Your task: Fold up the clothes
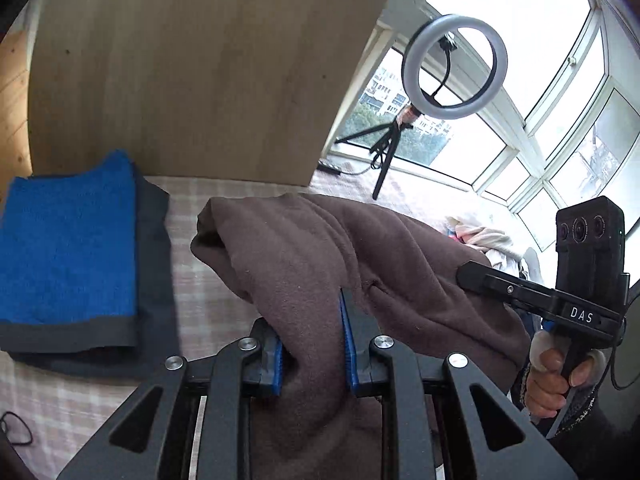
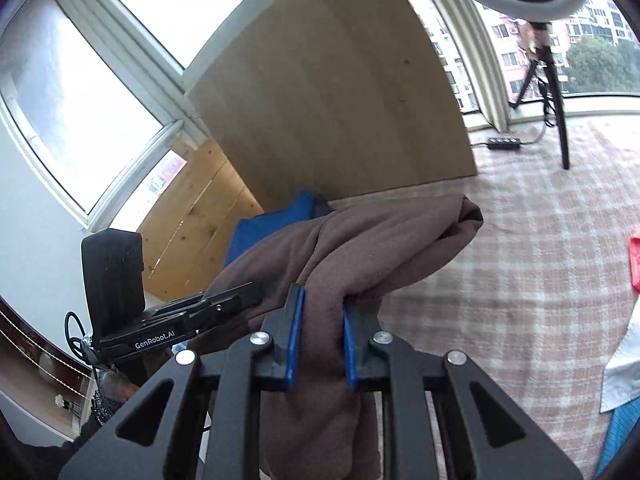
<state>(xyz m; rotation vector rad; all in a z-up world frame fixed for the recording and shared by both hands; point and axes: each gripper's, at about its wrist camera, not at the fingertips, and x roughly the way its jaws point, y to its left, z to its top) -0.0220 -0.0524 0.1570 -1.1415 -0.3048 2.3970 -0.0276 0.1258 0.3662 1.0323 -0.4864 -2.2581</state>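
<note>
Holding the brown garment (image 1: 320, 264) up between us, we have both claws pinching it: the left claw (image 1: 314, 350) has its blue pads pressed onto a thick gather of the cloth, and the right claw (image 2: 320, 344) does the same on another bunch. In the left wrist view the right claw's fingers reach in from the right and bite the cloth beside our own grip, with a hand (image 1: 554, 376) on its handle. The garment hangs off the bed, draped forward from both claws, its far end drooping just ahead of the fingers over the checked bed cover (image 2: 520, 280).

We judge the cloth soft, thick and fleecy, with some weight, since it sags in heavy rolls and keeps no shape of its own. It should not slip from the ribbed pads, but a bunched hold hides the edges. For a clean fold we would rather hold a hem or corner in each claw, well apart, so the cloth hangs flat.

To the left of the left claw lies a stack already folded, a blue towel (image 1: 68, 248) on a dark grey piece (image 1: 154, 264). Ahead stands a wooden board (image 1: 192, 68), and a ring light (image 1: 456, 64) on its tripod is ahead to the right.
</note>
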